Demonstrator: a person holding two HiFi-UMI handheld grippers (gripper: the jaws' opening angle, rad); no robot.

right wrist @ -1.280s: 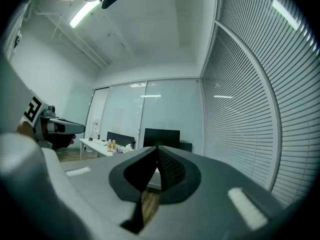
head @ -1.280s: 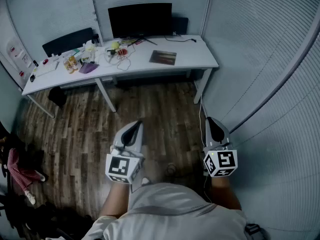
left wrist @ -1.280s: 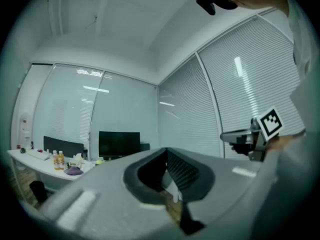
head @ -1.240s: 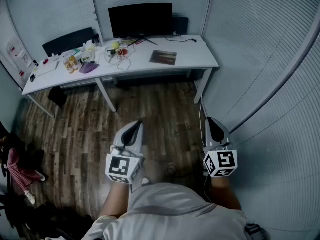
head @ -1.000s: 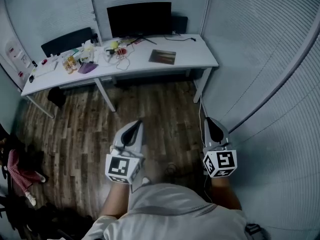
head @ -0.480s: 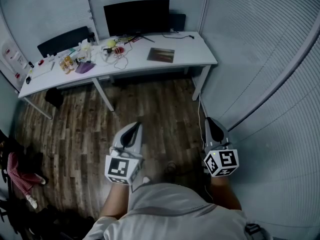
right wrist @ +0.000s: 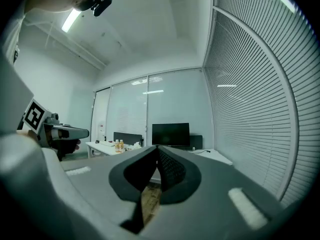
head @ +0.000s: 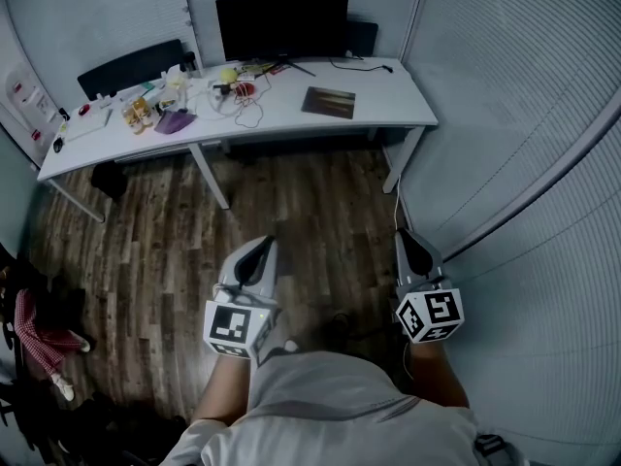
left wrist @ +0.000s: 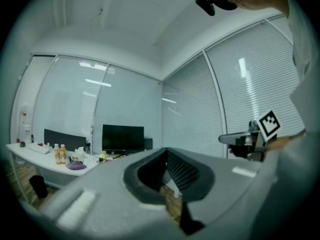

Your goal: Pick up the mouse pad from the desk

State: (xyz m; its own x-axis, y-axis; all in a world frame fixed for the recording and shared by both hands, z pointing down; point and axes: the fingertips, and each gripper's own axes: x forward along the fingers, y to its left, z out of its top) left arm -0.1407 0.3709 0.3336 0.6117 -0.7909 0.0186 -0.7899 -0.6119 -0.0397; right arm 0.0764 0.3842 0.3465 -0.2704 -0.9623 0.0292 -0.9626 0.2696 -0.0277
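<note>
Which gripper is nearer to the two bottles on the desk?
Left. The bottles stand far ahead, left of the left gripper; the right gripper is farther to the right.

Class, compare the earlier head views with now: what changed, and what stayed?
The desk looms slightly larger and sits a little further right in the head view: the person has edged toward it. Nothing was grasped or released. The left gripper and right gripper remain empty with fingers shut, and the mouse pad still lies flat on the desk.

Head view looks down; gripper views level, sharing distant desk.
</note>
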